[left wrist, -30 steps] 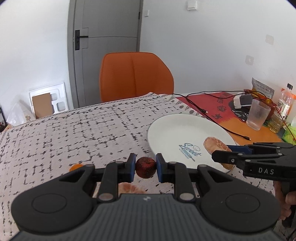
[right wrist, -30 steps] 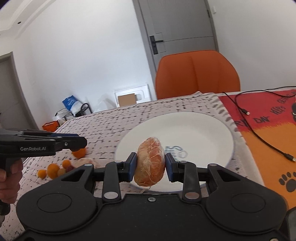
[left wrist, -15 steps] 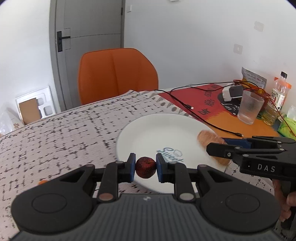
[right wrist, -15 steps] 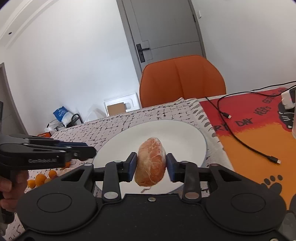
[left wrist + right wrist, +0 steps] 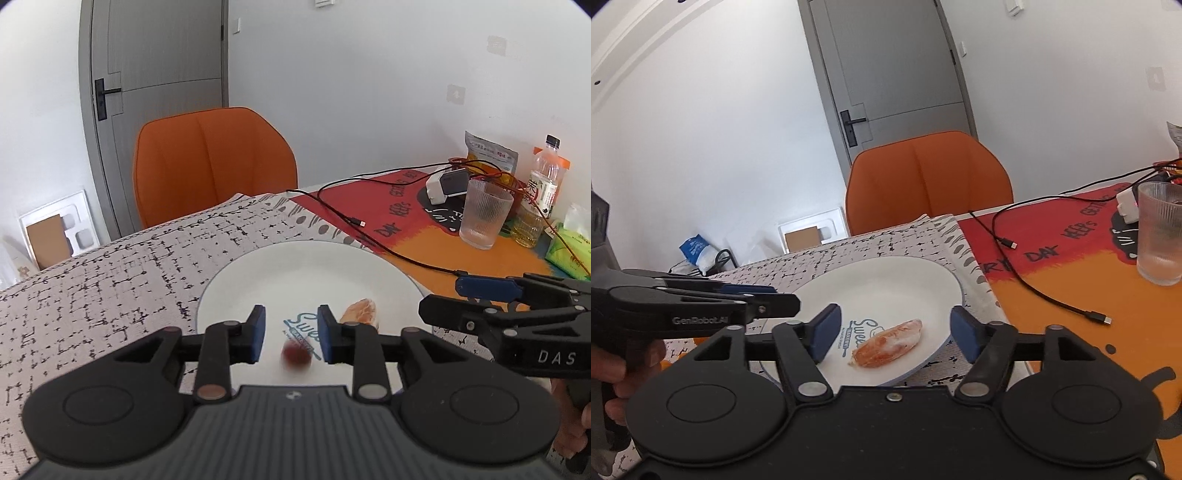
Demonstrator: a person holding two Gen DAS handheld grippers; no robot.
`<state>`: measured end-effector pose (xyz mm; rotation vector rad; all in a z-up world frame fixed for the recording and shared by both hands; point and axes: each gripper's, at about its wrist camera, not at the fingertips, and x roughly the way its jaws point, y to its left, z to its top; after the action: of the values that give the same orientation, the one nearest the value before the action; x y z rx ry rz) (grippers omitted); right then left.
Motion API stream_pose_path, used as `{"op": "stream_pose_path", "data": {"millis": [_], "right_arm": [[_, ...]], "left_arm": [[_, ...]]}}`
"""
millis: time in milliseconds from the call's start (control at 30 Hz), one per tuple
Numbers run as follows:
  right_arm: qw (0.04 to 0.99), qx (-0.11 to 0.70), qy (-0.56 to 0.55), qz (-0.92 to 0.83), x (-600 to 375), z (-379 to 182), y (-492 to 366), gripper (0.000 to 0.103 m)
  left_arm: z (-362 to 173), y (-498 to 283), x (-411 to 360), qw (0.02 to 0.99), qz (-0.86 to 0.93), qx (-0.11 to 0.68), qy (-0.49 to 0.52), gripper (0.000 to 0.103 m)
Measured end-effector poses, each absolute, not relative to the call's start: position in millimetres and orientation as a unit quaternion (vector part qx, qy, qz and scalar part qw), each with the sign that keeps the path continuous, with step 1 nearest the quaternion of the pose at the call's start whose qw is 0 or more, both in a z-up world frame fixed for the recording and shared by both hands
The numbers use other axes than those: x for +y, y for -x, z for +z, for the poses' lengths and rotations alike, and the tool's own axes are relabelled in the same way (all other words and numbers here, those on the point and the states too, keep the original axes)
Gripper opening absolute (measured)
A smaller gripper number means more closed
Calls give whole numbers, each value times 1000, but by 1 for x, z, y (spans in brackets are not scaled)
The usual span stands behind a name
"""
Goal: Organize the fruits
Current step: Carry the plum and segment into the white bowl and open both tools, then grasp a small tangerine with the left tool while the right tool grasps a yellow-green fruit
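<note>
A white plate (image 5: 317, 266) with blue "Sweet" lettering lies on the patterned tablecloth; it also shows in the right wrist view (image 5: 886, 280). My left gripper (image 5: 289, 334) is open above the plate's near part; a small dark red fruit (image 5: 295, 357), blurred, is below and between its fingers, free of them. My right gripper (image 5: 891, 334) is open wide over the plate's near rim. A peeled orange segment (image 5: 886, 343) lies on the plate between its fingers, untouched; it also shows in the left wrist view (image 5: 360, 311).
An orange chair (image 5: 210, 162) stands behind the table. On the red-orange mat (image 5: 436, 240) at right are a ribbed glass (image 5: 484, 218), a bottle (image 5: 541, 192), a charger with black cables (image 5: 369, 240) and a green tissue pack (image 5: 569, 251). Small orange fruits (image 5: 670, 363) lie left, mostly hidden.
Both grippers have opened. The red fruit has left the left fingers and drops toward the plate. The orange segment has left the right fingers and lies on the plate.
</note>
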<state>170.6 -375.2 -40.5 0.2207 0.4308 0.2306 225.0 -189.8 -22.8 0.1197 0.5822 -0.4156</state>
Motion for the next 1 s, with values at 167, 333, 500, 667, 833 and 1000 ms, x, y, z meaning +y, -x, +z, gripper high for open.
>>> {"op": "stream_pose_path", "data": {"millis": [167, 333, 500, 667, 833, 1000], "right_arm": [[965, 209, -111, 114, -374, -41, -168, 100], [963, 214, -115, 116, -367, -41, -166, 103], [965, 211, -113, 108, -357, -39, -165, 103], [970, 208, -97, 81, -345, -39, -165, 103], [971, 203, -93, 90, -333, -35, -164, 103], [969, 205, -97, 98, -320, -35, -167, 103]], "left_arm": [[-18, -221, -172, 938, -174, 298, -39, 50], [-13, -210, -154, 948, -145, 280, -35, 69], [-11, -200, -137, 958, -110, 264, -36, 81], [-6, -193, -111, 962, -83, 259, -8, 83], [-3, -186, -88, 966, -57, 252, 1, 88], [-2, -178, -69, 965, -51, 258, 17, 94]]}}
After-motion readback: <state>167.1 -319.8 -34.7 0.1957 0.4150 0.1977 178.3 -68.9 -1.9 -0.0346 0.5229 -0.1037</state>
